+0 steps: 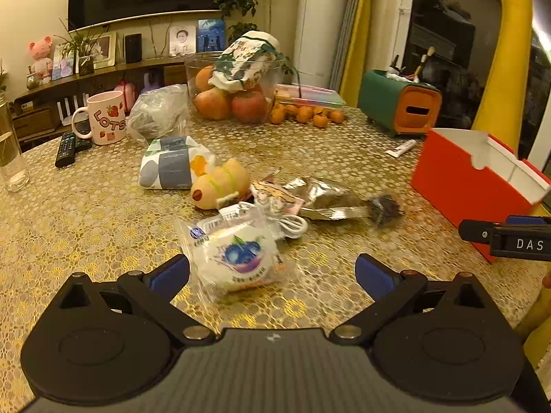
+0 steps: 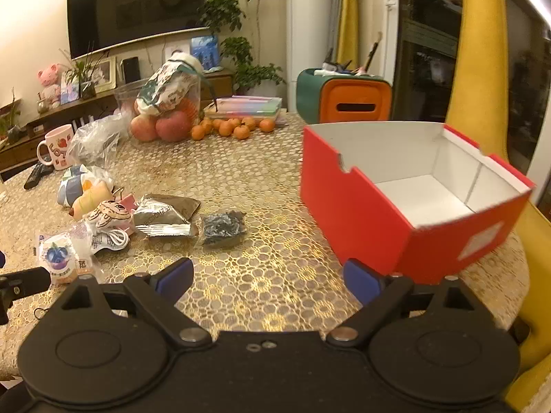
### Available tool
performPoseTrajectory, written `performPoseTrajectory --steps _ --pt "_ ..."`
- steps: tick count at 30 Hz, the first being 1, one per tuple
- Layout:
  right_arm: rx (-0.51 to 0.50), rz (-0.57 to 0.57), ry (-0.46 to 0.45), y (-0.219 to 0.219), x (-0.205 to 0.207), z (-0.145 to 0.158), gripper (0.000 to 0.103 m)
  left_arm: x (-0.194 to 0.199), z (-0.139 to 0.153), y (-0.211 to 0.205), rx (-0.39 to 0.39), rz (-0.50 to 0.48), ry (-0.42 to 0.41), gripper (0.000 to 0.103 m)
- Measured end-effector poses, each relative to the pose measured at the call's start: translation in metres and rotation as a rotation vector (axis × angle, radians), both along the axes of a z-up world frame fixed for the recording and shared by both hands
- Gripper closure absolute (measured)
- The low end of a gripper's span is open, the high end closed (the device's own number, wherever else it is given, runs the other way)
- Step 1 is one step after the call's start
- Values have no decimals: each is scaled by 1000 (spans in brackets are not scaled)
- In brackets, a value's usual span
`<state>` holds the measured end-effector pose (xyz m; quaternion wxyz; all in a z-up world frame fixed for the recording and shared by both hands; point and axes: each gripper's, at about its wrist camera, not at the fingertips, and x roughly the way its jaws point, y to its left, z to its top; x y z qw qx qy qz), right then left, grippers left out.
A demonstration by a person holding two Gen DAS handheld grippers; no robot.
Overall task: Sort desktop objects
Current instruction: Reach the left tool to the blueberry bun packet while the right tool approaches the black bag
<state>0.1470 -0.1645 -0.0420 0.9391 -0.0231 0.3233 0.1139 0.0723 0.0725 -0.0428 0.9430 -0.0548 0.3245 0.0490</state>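
Observation:
My left gripper (image 1: 272, 272) is open, its jaws either side of a clear-wrapped blueberry bun (image 1: 237, 258) lying on the gold table (image 1: 103, 213). Behind the bun lie a white cable (image 1: 291, 225), a peach plush toy (image 1: 220, 184), a cartoon charm (image 1: 275, 198), a silver foil packet (image 1: 330, 199), a dark wrapped snack (image 1: 385, 208) and a tissue pack (image 1: 170, 165). My right gripper (image 2: 268, 277) is open and empty over bare table, left of the open red box (image 2: 406, 196), which is empty. The bun (image 2: 60, 258) and dark snack (image 2: 224, 229) show in the right wrist view.
A pink mug (image 1: 105, 117), remotes (image 1: 67, 148), a plastic bag (image 1: 160, 112), a fruit bowl (image 1: 234, 89), small oranges (image 1: 306, 113), a green-orange organiser (image 1: 399, 103) and a tube (image 1: 401, 148) stand further back. A glass (image 1: 10, 151) is at the far left.

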Motion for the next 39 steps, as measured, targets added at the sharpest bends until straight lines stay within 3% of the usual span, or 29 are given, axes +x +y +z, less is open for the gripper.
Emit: performPoseTrajectory --steps 26,39 --pt "-85 115 76 50 96 -50 20 54 -40 25 32 52 76 0" --pt "-48 144 76 57 117 -56 25 55 -45 22 38 59 88 6"
